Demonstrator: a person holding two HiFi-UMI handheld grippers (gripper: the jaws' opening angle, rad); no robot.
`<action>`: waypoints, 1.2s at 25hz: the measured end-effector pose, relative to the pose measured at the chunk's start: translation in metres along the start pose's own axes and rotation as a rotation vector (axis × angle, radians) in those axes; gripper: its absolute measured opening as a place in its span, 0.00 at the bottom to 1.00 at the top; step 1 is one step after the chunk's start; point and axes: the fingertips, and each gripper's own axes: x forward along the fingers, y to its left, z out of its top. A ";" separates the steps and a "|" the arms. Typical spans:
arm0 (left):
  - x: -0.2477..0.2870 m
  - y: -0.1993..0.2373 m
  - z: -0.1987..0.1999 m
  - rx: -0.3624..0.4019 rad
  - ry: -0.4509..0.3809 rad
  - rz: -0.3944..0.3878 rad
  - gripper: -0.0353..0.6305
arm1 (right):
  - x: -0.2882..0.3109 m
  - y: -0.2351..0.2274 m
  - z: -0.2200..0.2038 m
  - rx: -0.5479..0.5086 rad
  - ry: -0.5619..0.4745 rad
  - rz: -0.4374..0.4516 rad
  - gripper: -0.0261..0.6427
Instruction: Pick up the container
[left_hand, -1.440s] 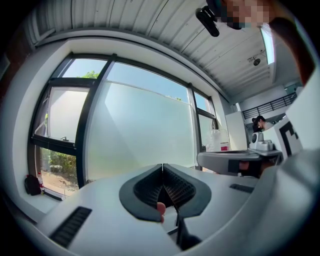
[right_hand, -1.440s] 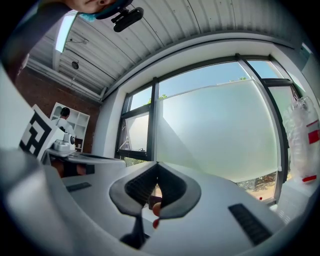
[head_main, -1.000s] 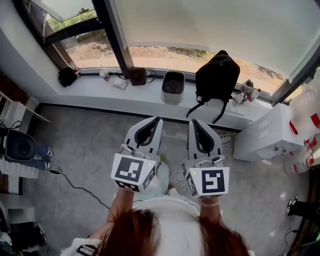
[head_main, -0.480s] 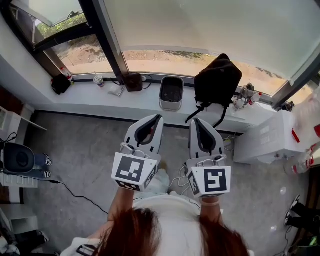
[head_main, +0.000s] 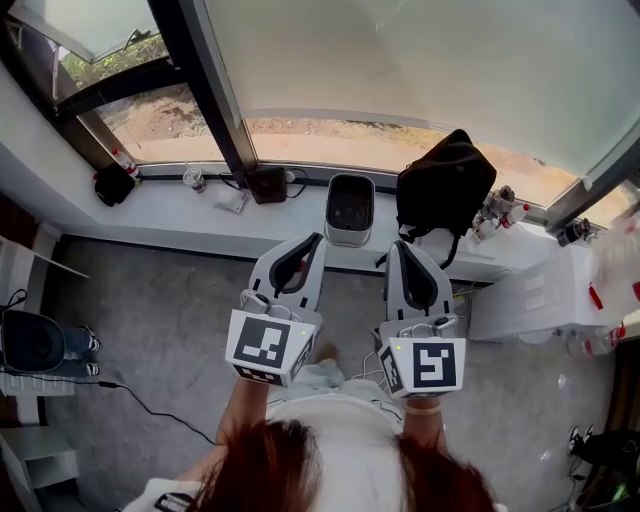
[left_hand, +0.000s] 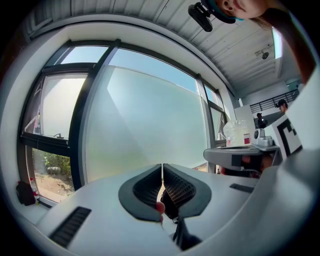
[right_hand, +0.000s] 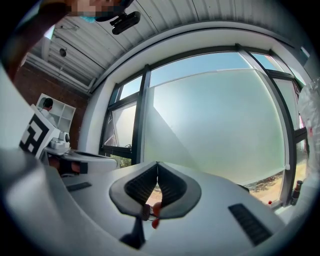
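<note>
Your left gripper (head_main: 316, 240) and right gripper (head_main: 398, 246) have jaws pressed together, holding nothing, side by side just near of the container (head_main: 350, 210) on the sill (head_main: 190, 218).

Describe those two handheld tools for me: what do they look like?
Both are light grey, wedge-shaped shells: left gripper, right gripper. Each carries a white cube with black square markers and dark ribbed pads inside its jaws.
</note>
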 end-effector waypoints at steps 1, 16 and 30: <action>0.003 0.005 -0.001 -0.002 -0.001 -0.002 0.08 | 0.005 0.002 -0.001 -0.005 0.000 -0.005 0.08; 0.047 0.036 -0.038 -0.042 0.028 -0.046 0.08 | 0.050 -0.006 -0.030 -0.091 0.025 -0.048 0.08; 0.128 0.065 -0.112 -0.058 0.104 0.030 0.08 | 0.120 -0.045 -0.110 -0.086 0.069 -0.005 0.08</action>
